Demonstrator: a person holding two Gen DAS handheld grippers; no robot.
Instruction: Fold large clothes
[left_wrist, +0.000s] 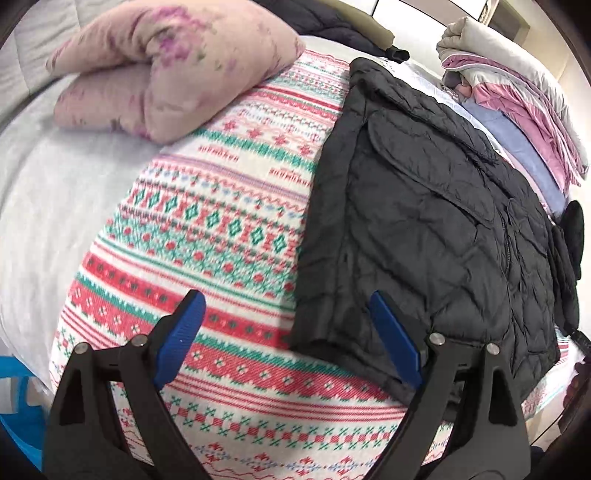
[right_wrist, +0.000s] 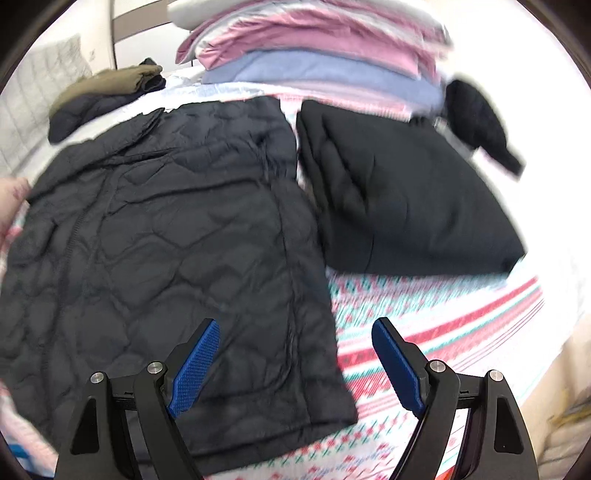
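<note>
A black quilted jacket (left_wrist: 424, 229) lies flat on a bed with a red, green and white patterned blanket (left_wrist: 207, 236). My left gripper (left_wrist: 288, 325) hangs open just above the jacket's near left corner, with nothing between its blue pads (left_wrist: 181, 332). In the right wrist view the same jacket (right_wrist: 155, 251) fills the left side, and my right gripper (right_wrist: 295, 350) stands open over its near right hem, also empty. A folded black garment (right_wrist: 406, 206) lies to the right of the jacket.
A pink flowered pillow (left_wrist: 166, 70) lies at the far left. A stack of folded pink, grey and blue bedding (right_wrist: 325, 51) sits at the back. An olive and dark garment (right_wrist: 103, 92) lies at the far left; a small black item (right_wrist: 480, 122) lies by the stack.
</note>
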